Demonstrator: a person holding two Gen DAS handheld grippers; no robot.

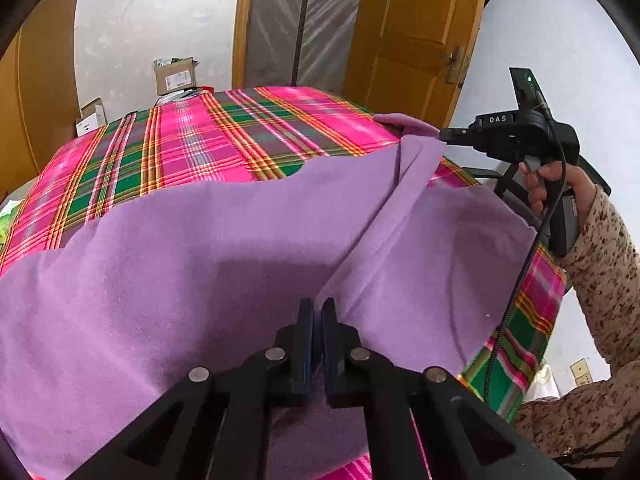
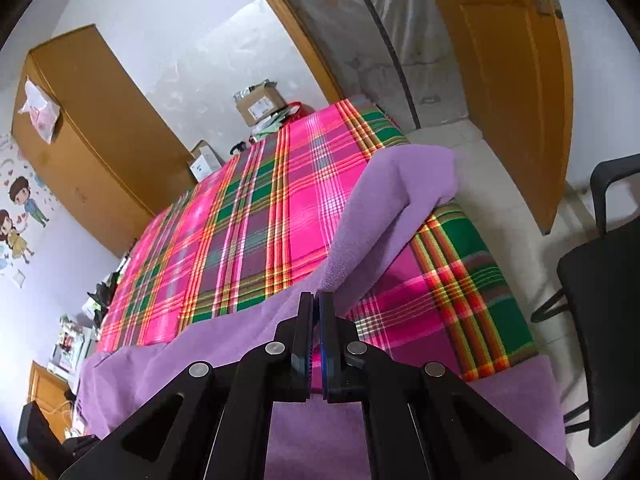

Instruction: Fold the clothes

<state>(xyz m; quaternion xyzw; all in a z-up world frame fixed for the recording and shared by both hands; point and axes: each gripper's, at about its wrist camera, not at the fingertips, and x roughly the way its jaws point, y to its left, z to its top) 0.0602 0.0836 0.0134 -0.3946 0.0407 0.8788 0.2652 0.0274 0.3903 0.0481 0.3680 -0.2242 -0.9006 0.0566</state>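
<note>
Purple cloth point(image 1: 180, 264), soft and fleecy, lies across the near part of a bed covered by a pink, green and orange plaid sheet point(image 1: 208, 140). The cloth spreads wide over the near edge, and a long fold ridge runs from the near middle up toward the far right corner of the bed.

Left gripper point(image 1: 317, 312) sits low over the cloth with its jaws pressed nearly together, pinching the near end of that ridge between the pads. Right gripper point(image 2: 315, 304) also has its jaws pressed together on a raised edge of the cloth point(image 2: 384, 208), which rises from its fingertips toward the bed's far corner and drapes over that side. In the left wrist view the right gripper point(image 1: 444, 135) shows from the side at the far right corner, its tip at a purple corner of the cloth; a hand point(image 1: 556, 184) in a brown patterned sleeve point(image 1: 604, 264) grips its handle, and a black cable hangs down from it.

Beyond the bed stand cardboard boxes point(image 1: 176, 76) against a white wall, a wooden cabinet point(image 2: 92, 128) and an open wooden door point(image 1: 416, 32). A black chair point(image 2: 600, 300) stands on the floor right of the bed.
</note>
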